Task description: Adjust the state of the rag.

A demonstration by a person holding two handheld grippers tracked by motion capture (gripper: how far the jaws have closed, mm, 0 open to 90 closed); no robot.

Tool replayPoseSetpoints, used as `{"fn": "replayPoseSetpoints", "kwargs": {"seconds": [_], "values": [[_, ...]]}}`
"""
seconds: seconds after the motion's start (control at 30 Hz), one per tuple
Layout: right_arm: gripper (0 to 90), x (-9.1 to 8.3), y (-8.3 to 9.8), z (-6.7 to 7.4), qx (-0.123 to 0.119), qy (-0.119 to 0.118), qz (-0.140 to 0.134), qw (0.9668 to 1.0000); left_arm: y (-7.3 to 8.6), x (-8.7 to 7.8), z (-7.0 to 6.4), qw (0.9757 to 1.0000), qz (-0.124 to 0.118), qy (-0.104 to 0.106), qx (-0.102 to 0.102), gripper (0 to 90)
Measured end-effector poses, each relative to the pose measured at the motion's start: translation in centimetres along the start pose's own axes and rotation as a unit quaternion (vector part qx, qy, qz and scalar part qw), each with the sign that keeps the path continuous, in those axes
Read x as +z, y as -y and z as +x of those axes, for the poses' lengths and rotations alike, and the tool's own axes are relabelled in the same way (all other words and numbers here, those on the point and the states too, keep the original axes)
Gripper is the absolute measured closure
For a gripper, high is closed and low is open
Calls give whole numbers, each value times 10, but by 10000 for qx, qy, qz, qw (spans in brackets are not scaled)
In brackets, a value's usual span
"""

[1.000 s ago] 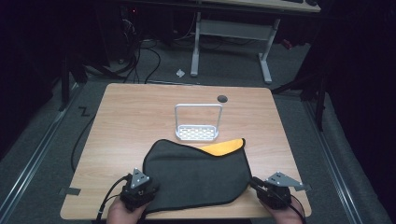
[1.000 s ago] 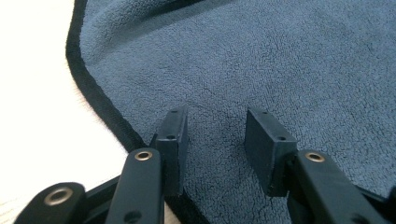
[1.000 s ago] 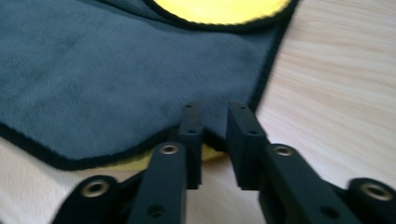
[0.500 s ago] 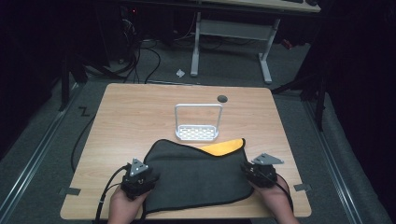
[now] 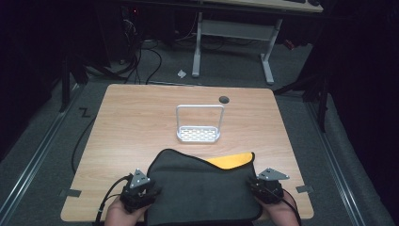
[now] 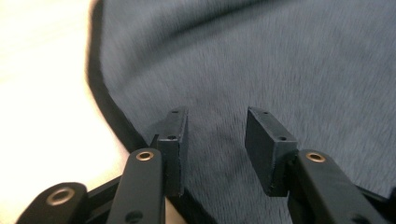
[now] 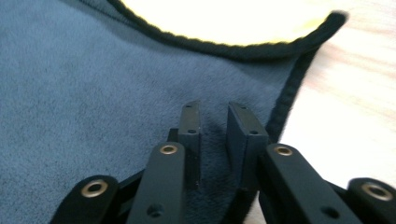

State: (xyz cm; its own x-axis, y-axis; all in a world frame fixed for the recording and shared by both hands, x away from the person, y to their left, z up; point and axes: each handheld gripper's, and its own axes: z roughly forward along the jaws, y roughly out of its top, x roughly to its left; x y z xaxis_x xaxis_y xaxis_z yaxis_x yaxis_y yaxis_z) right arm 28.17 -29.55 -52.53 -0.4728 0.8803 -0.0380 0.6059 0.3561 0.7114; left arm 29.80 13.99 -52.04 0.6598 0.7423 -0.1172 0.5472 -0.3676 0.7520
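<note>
Grey cloth (image 5: 202, 188) with an orange underside lies at the table's (image 5: 141, 122) near edge. We have both grippers at its side hems, probably to spread or fold it: left gripper (image 6: 215, 135) apart over the fabric, right gripper (image 7: 212, 128) nearly together, pinching a fold. Beyond, bare wood stays open up to the rack (image 5: 198, 134).

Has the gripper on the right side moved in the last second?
Yes. The right gripper has slid inward from the table's right corner onto the edge of the grey cloth.
</note>
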Motion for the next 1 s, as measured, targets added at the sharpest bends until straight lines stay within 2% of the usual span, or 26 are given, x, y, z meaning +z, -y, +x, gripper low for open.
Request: {"fn": "replayPoseSetpoints", "kwargs": {"seconds": [0.07,0.13,0.17,0.23,0.27,0.3,0.33,0.4,0.47,0.53,0.6,0.63,0.7,0.77,0.83,0.87,0.9,0.93,1.0], "values": [[753,-1,-5,-5,6,74,-122,9999,-16,2,17,9997,-233,-65,-99,578],[740,3,-12,-11,54,182,-176,9997,-32,13,32,9992,-298,-217,-153,539],[731,6,-15,-15,97,215,-177,9996,-42,24,42,9992,-242,-243,-190,522],[707,12,-21,-22,187,241,-174,9994,-54,41,52,9988,-146,-407,-232,511],[696,16,-23,-25,226,278,-169,9992,-59,50,58,9987,-83,-357,-342,498],[670,20,-28,-31,358,281,-206,9988,-67,64,62,9983,39,-429,-384,487],[670,20,-28,-31,358,281,-206,9988,-67,64,62,9983,39,-429,-384,487],[629,26,-36,-36,412,250,-262,9985,-71,79,63,9969,386,-617,-298,497],[614,28,-37,-38,400,260,-267,9985,-71,81,61,9973,326,-560,-340,533],[598,33,-41,-43,537,352,-286,9975,-69,80,58,9978,293,-449,-383,650],[588,37,-43,-46,576,396,-291,9971,-66,80,53,9983,244,-468,-244,731],[579,39,-43,-47,588,452,-264,9969,-65,79,52,9984,229,-452,-240,771],[565,41,-42,-50,696,566,-234,9957,-63,78,53,9985,194,-370,-359,833],[565,40,-41,-51,766,488,-265,9955,-63,77,54,9985,195,-354,-382,844],[572,41,-40,-49,768,423,-214,9959,-62,74,55,9985,85,-405,-348,851],[587,41,-39,-49,777,356,-210,9961,-61,71,56,9986,13,-392,-359,851],[721,42,-39,-49,788,291,-168,9963,-61,68,58,9985,-75,-393,-378,851],[840,41,-39,-48,720,356,-179,9966,-61,65,59,9982,-183,-377,-425,851],[854,35,-45,-45,629,469,-389,9962,-63,57,63,9974,-375,-430,-447,851]]}}
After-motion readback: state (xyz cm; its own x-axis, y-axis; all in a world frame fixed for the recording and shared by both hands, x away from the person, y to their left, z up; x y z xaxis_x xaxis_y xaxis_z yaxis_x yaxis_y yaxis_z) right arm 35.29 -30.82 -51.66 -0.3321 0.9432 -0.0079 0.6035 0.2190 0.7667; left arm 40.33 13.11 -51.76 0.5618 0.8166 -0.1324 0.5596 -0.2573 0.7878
